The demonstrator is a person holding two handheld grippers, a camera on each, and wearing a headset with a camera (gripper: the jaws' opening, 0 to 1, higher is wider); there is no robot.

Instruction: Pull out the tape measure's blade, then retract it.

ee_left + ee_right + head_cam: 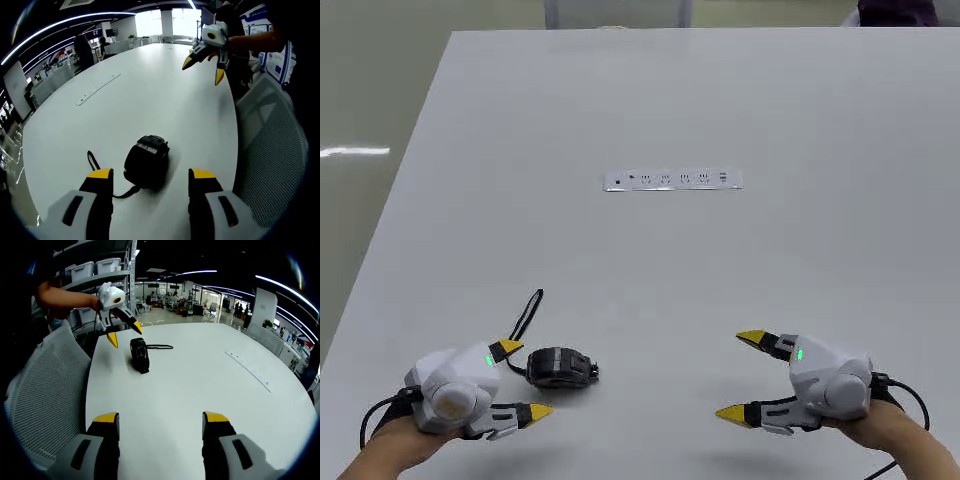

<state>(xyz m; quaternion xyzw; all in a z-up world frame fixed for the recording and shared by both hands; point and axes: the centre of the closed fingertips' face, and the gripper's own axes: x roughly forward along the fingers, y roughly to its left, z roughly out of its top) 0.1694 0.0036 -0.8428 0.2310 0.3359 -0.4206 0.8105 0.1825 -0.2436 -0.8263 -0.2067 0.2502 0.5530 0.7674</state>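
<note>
Left tongs point(525, 378) and right tongs point(740, 375) gape empty — blade hidden within tape measure point(561, 368).

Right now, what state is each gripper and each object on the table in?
left gripper: open, holding nothing
right gripper: open, holding nothing
tape measure: lying on the table, no blade drawn out, ungripped
strap: lying loose
power strip: nothing plugged in

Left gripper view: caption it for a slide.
Open left tongs frame a black tape measure lying on the white table.
</note>
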